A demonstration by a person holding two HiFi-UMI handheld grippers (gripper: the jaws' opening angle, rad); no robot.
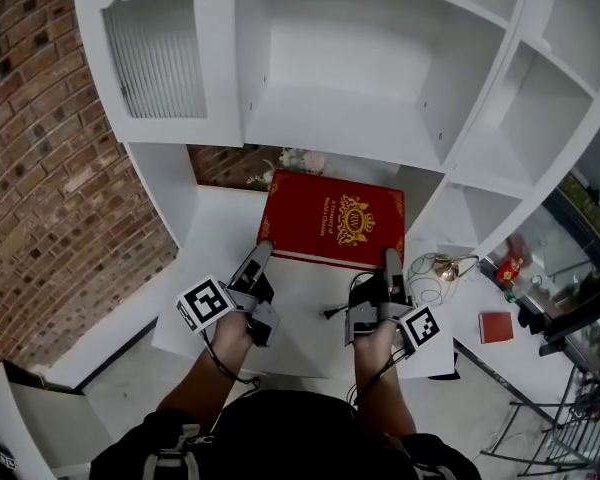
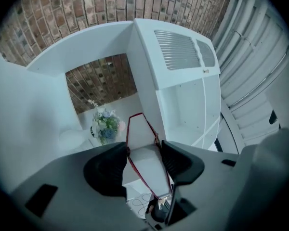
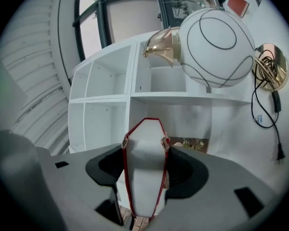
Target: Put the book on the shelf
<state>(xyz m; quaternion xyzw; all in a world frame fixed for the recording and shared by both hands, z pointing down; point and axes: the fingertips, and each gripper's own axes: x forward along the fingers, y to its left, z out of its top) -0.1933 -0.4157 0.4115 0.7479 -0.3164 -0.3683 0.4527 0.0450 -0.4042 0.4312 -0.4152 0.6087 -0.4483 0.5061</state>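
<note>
The red book (image 1: 332, 218), gold crest on its cover, lies flat and reaches forward from the two claws toward the shelf unit (image 1: 350, 88). The left claw (image 1: 261, 255) grips its near left corner and the right claw (image 1: 391, 261) its near right corner. In each gripper view the pads press on the red covers with the white page edge showing between them, so both claws are closed on the book's thickness. Whether the book rests on the white tabletop (image 1: 215, 233) beneath it or hangs just above it, I cannot tell.

Ahead of the left claw, just past the book's far edge, a bunch of flowers (image 1: 298, 158) stands in a low recess backed by brick. Just right of the right claw is a lamp (image 1: 432, 273) with a white globe and brass fittings, and its black cord (image 3: 278, 124) trails on the tabletop. The shelf unit's open compartments rise above and ahead of both claws. A slatted door (image 1: 155, 58) sits up and to the left of the left claw. A brick wall (image 1: 40, 168) runs further out on that side.
</note>
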